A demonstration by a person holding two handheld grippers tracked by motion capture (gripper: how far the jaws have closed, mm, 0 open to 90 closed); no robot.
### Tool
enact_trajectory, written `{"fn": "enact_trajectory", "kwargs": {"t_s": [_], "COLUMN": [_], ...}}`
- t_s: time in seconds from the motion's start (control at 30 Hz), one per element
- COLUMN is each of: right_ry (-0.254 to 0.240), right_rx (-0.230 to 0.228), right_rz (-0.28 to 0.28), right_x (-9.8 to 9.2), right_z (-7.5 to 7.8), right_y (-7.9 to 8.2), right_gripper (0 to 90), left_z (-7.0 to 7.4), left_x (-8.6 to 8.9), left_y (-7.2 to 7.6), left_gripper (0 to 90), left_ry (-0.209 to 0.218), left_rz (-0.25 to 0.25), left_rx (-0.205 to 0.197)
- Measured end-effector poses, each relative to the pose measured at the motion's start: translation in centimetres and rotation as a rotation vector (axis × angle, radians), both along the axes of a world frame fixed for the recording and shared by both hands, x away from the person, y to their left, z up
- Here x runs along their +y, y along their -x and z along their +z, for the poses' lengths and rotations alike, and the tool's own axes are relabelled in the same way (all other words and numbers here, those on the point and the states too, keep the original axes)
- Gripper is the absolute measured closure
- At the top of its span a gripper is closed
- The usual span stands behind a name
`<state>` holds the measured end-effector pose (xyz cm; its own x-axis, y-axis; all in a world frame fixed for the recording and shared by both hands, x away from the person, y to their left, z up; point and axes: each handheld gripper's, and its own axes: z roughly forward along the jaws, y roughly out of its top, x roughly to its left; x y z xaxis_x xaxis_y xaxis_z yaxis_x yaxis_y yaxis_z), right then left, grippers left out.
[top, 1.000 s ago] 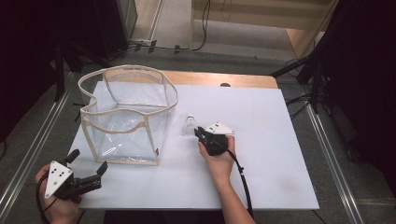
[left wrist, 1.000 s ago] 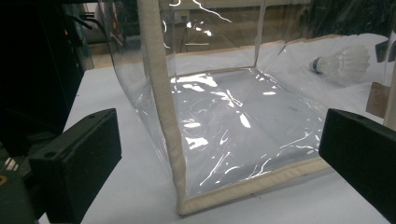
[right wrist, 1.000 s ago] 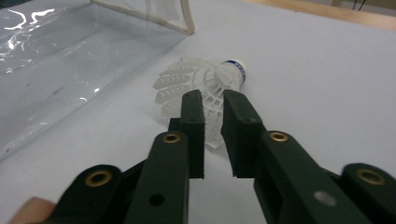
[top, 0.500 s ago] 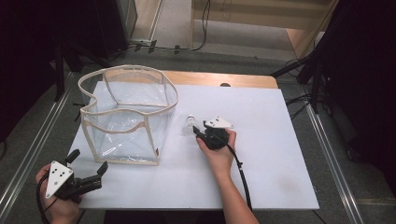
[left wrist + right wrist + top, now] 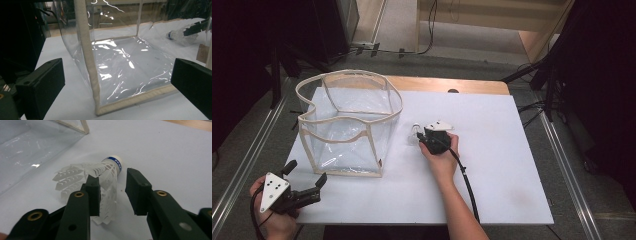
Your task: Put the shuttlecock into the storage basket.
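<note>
A white counter [image 5: 492,165] stands in a dim room with dark stands around it; in the high view a clear bag with cream trim [image 5: 349,125] stands open at the left, and the right hand-held gripper [image 5: 421,138] reaches a shuttlecock [image 5: 414,131] lying just beside the bag; the left hand-held gripper [image 5: 304,176] waits at the near corner. In the left gripper view its jaws stand wide apart, empty, facing the bag's corner seam [image 5: 88,57]. In the right gripper view the jaws have just been closing, with the shuttlecock's skirt [image 5: 82,176] between them but a gap remaining at the right pad; a squeeze on the skirt could crush the feathers, or let the shuttlecock slip.
</note>
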<state>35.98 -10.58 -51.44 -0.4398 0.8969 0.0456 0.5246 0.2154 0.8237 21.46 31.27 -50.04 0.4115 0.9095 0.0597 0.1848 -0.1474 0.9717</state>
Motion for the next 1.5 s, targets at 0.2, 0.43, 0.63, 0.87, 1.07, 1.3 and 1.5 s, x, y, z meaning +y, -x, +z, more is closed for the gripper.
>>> {"fn": "enact_trajectory", "kwargs": {"t_s": [0.2, 0.43, 0.63, 0.87, 1.07, 1.3, 1.5], "right_ry": [0.006, -0.01, -0.034, -0.054, -0.067, -0.084, -0.092], "right_rx": [0.001, -0.002, -0.016, -0.046, -0.063, -0.093, -0.116], "right_rz": [0.006, 0.012, 0.024, 0.022, 0.019, 0.024, 0.026], "right_x": [0.1, 0.1, 0.0, -0.3, -0.7, -0.9, -1.2], "right_z": [-0.1, 0.0, 0.2, 1.2, 2.0, 3.6, 5.2], "right_y": [-0.3, -0.2, -0.1, 0.2, 0.4, 0.6, 0.7], "right_gripper": [79.6, 86.6, 87.0, 87.0, 87.0, 87.0, 87.0], "left_z": [0.0, 0.0, 0.0, 0.0, 0.0, 0.0, 0.0], "left_x": [0.0, 0.0, 0.1, 0.1, 0.0, 0.0, 0.0], "left_y": [0.0, 0.0, 0.0, 0.0, -0.1, -0.1, -0.1], "left_gripper": [0.0, 0.0, 0.0, 0.0, 0.0, 0.0, 0.0], "left_ry": [0.0, 0.001, 0.008, 0.004, 0.003, 0.002, 0.0], "left_rz": [0.001, 0.002, 0.003, 0.003, 0.002, 0.002, 0.001], "left_rx": [0.0, -0.001, 0.0, 0.0, 0.001, 0.001, 0.001]}}
